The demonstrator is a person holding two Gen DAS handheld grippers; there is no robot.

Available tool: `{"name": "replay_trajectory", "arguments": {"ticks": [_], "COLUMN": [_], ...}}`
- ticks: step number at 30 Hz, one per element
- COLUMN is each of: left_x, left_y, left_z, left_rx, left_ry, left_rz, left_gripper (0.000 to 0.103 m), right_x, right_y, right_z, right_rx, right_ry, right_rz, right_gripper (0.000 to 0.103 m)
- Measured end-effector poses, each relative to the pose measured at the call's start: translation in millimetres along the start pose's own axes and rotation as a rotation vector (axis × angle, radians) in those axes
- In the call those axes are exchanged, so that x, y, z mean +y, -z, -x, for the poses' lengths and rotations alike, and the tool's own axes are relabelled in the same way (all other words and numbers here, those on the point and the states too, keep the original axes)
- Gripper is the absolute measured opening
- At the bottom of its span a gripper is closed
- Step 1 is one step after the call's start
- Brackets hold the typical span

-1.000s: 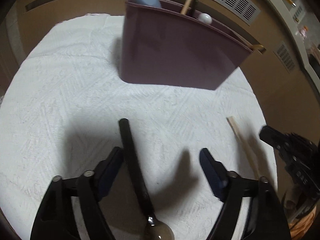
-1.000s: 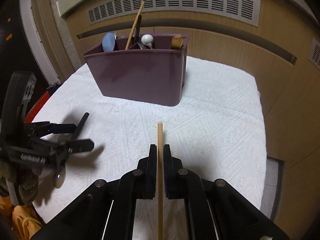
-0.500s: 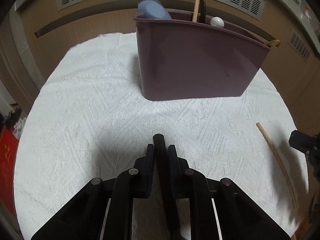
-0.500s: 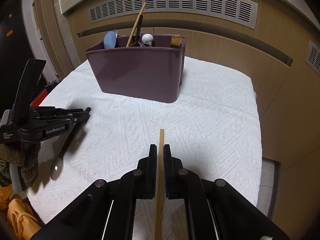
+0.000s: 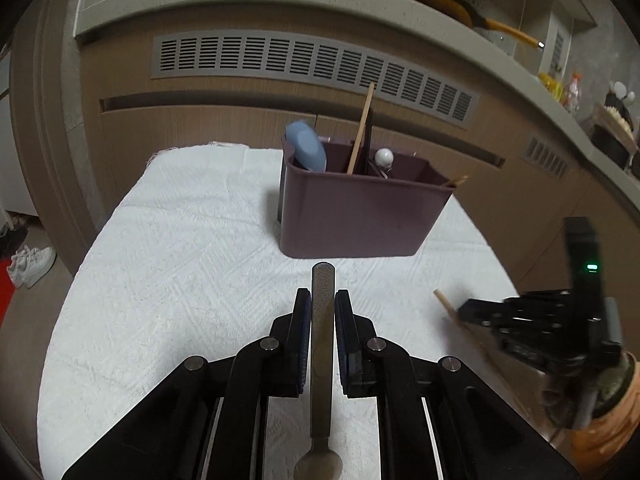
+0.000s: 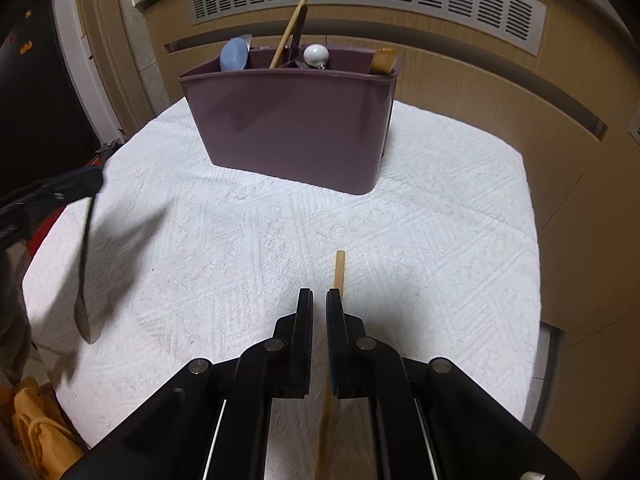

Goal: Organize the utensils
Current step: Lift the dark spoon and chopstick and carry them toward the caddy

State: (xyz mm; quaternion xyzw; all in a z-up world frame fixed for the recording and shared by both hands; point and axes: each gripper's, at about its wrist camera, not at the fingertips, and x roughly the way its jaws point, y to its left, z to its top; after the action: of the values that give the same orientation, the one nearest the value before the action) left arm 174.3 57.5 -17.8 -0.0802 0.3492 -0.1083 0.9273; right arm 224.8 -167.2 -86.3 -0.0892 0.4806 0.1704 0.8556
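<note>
Before the purple caddy (image 5: 360, 216), left claw (image 5: 322, 312) pinched a spoon (image 5: 322, 344), right claw (image 6: 319, 312) a chopstick (image 6: 339, 270), both raised for sorting.

Two wrist fisheyes, close above the white cloth (image 5: 168, 264), angled down toward the shared purple caddy (image 6: 292, 120)

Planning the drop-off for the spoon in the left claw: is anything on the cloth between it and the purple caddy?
Nothing visible does. The left claw is shut on the dark-handled spoon, and only bare white cloth lies between its tip and the purple caddy. The right claw with its chopstick sits off to the side.
</note>
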Motion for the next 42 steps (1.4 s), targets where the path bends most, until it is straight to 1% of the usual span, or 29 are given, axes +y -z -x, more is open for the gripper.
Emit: {"name": "replay_trajectory", "arguments": {"ticks": [4, 6, 7, 8, 12, 13, 14, 15, 17, 19, 22, 27, 28, 30, 34, 37, 39, 40, 42], "left_x": [3, 5, 5, 6, 8, 8, 9, 9, 9, 6, 0, -13, -16, -22, -38, -45, -42, -39, -35], "left_y": [0, 1, 2, 2, 3, 3, 3, 3, 3, 3, 1, -2, -3, -6, -15, -23, -26, -28, -29], "left_z": [11, 13, 14, 15, 18, 19, 19, 21, 23, 28, 40, 69, 75, 88, 114, 127, 126, 121, 101], "left_rx": [-0.023, -0.029, -0.031, -0.035, -0.045, -0.047, -0.048, -0.049, -0.051, -0.060, -0.083, -0.140, -0.151, -0.177, -0.241, -0.275, -0.260, -0.235, -0.145], "left_ry": [0.024, 0.033, 0.035, 0.039, 0.044, 0.044, 0.043, 0.040, 0.038, 0.036, 0.038, 0.048, 0.051, 0.055, 0.056, 0.049, 0.040, 0.039, 0.046], "left_rz": [0.006, 0.007, 0.008, 0.011, 0.022, 0.024, 0.025, 0.028, 0.028, 0.021, 0.006, -0.023, -0.029, -0.045, -0.095, -0.118, -0.110, -0.104, -0.110], "left_gripper": [0.012, 0.012, 0.012, 0.012, 0.012, 0.012, 0.012, 0.012, 0.012, 0.012, 0.012, 0.011, 0.008, 0.008, 0.008, 0.008, 0.008, 0.010, 0.011], "right_x": [-1, -3, -3, -3, -4, -4, -4, -3, 1, 6, 11, 19, 21, 25, 31, 37, 40, 42, 43], "right_y": [-8, -11, -12, -13, -15, -15, -15, -13, -10, -5, 1, 5, 4, 5, -4, -10, -13, -13, -11], "right_z": [-19, -26, -29, -31, -36, -35, -35, -33, -25, -12, 18, 76, 84, 107, 147, 171, 181, 185, 188], "right_rx": [0.040, 0.049, 0.053, 0.059, 0.077, 0.083, 0.085, 0.087, 0.076, 0.050, -0.013, -0.145, -0.167, -0.220, -0.324, -0.390, -0.416, -0.426, -0.426], "right_ry": [0.025, 0.033, 0.036, 0.033, 0.021, 0.020, 0.020, 0.020, 0.017, 0.007, 0.005, 0.000, 0.000, -0.001, 0.006, 0.010, 0.009, 0.009, 0.008], "right_rz": [-0.014, -0.027, -0.030, -0.034, -0.046, -0.049, -0.049, -0.044, -0.036, -0.021, -0.011, -0.010, -0.010, -0.011, 0.001, 0.018, 0.024, 0.028, 0.033], "right_gripper": [0.007, 0.011, 0.015, 0.017, 0.018, 0.017, 0.011, 0.007, 0.006, 0.006, 0.006, 0.006, 0.006, 0.006, 0.006, 0.006, 0.006, 0.006, 0.006]}}
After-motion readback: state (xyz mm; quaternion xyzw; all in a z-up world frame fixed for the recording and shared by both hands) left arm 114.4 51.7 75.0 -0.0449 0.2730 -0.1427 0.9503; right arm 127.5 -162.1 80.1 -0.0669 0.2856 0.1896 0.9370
